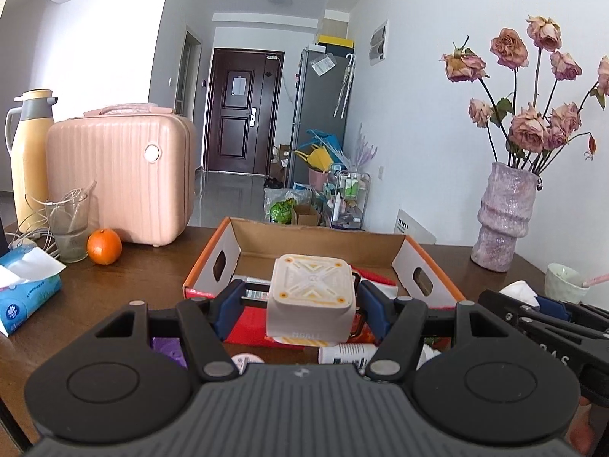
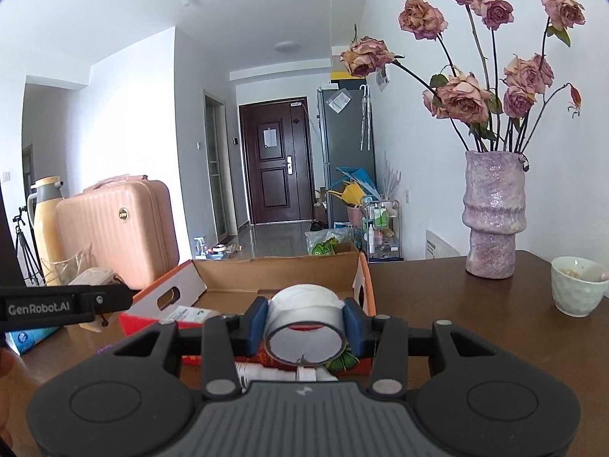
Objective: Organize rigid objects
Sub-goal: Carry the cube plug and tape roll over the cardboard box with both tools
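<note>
My left gripper (image 1: 300,301) is shut on a cream square-bottomed cup (image 1: 310,301), held bottom-towards-camera over the near edge of an open cardboard box (image 1: 323,238) with orange-and-white sides. My right gripper (image 2: 304,327) is shut on a roll of white tape (image 2: 304,327), held over the same box (image 2: 274,272). The box holds red packaging (image 1: 251,325) and a small white carton (image 2: 186,314). A white bottle (image 1: 346,354) lies on its side just below the left gripper. The left gripper also shows at the left edge of the right wrist view (image 2: 57,306).
On the brown table (image 1: 125,293): a pink case (image 1: 121,175), a yellow thermos (image 1: 30,156), a glass (image 1: 70,228), an orange (image 1: 104,246), a blue tissue pack (image 1: 26,289), a purple vase of dried roses (image 2: 493,221), and a pale green cup (image 2: 576,285).
</note>
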